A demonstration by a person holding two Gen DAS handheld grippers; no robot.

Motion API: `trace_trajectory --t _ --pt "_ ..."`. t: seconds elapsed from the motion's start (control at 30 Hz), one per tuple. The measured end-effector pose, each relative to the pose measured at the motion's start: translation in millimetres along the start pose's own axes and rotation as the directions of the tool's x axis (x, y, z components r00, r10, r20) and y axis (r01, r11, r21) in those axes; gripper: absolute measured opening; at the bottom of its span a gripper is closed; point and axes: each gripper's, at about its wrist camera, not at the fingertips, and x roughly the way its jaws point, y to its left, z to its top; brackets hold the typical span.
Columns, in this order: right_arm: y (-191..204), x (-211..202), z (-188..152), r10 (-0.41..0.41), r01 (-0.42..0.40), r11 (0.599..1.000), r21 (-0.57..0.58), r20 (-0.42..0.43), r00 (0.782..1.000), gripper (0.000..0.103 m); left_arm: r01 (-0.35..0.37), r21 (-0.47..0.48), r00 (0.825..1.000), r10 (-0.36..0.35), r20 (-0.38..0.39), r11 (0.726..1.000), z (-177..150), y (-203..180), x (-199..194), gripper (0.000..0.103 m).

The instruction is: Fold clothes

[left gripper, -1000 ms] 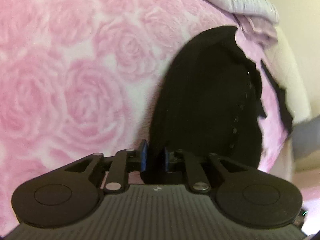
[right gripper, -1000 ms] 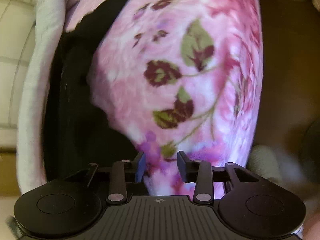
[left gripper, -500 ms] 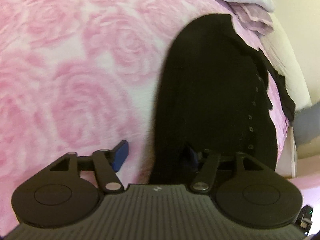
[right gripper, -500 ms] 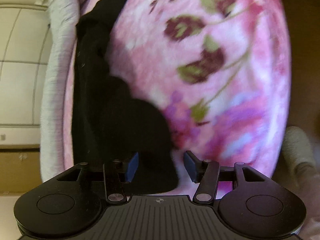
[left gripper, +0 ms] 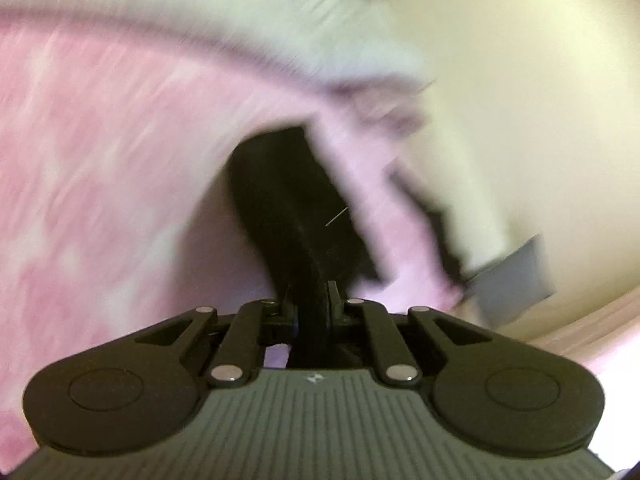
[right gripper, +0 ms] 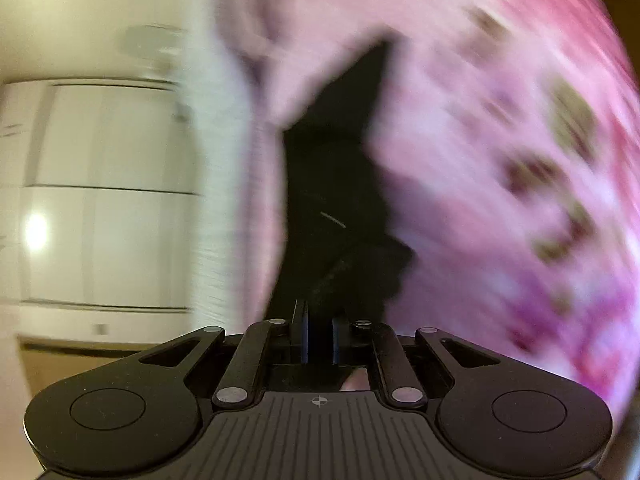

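Both views are smeared by motion blur, so fine detail is lost.

The left claw [left gripper: 313,300] is clenched on a fold of the black garment [left gripper: 292,200]; the dark cloth fills the narrow gap between its two fingers and rises straight ahead of the claw in a tapering band. Beyond and to the left of the claw spreads the pink rose-patterned blanket [left gripper: 100,180]. Past the far end of the garment lies a pale grey cloth [left gripper: 280,32], running along the blanket's far edge. Ahead and to the right of the claw a cream wall [left gripper: 520,120] shows, and low to the right a grey flat shape [left gripper: 516,276] that cannot be identified.

The right claw [right gripper: 320,340] is likewise clamped on the black garment [right gripper: 332,184], the fabric bunched just ahead of its fingers and stretching away from it to a pointed end. To the right of this claw the blanket [right gripper: 500,180] shows deeper pink with dark red and green flower marks. To the left stands a white panelled cupboard [right gripper: 108,192] with a bright light reflection on it.
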Motion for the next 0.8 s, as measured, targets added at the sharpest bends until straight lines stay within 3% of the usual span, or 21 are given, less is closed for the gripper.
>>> trace_trajectory --t 0.07,0.13,0.27,0.37,0.47,0.6,0.8 --pt "51.1 -9.2 22.4 0.098 -0.094 0.992 -0.089 0.044 0.994 0.009 0.057 0.066 0.995 -0.062 0.079 0.996 28.0 -44.8 -19.6 0.007" --pt "106.0 -20.7 43.8 0.208 -0.190 0.964 -0.185 0.083 0.975 0.008 0.105 0.136 0.981 -0.125 0.147 0.985 53.7 -90.3 -37.4 0.007" --pt "181.1 -50.8 70.0 0.339 -0.306 0.905 -0.295 0.070 0.938 0.008 0.182 0.246 0.928 -0.249 0.277 0.952 94.2 -181.9 -86.6 0.007" --pt "233.2 -73.9 87.9 0.422 -0.379 0.850 -0.365 0.043 0.905 0.008 0.180 0.323 0.896 -0.291 0.336 0.929 101.7 -246.4 -121.9 0.007" --pt "285.3 -97.0 105.7 0.500 -0.448 0.784 -0.430 0.010 0.866 0.008 0.144 0.343 0.879 -0.279 0.386 0.928 91.5 -293.2 -151.1 0.007" --pt "348.8 -125.2 131.0 0.582 -0.527 0.690 -0.495 -0.052 0.811 0.008 0.104 0.294 0.851 -0.238 0.468 0.950 58.6 -330.7 -175.6 0.007" --pt "374.1 -124.6 174.1 0.537 -0.587 0.648 -0.485 -0.257 0.804 0.008 0.046 0.164 0.803 -0.134 0.581 0.985 7.3 -359.0 -200.9 0.007"
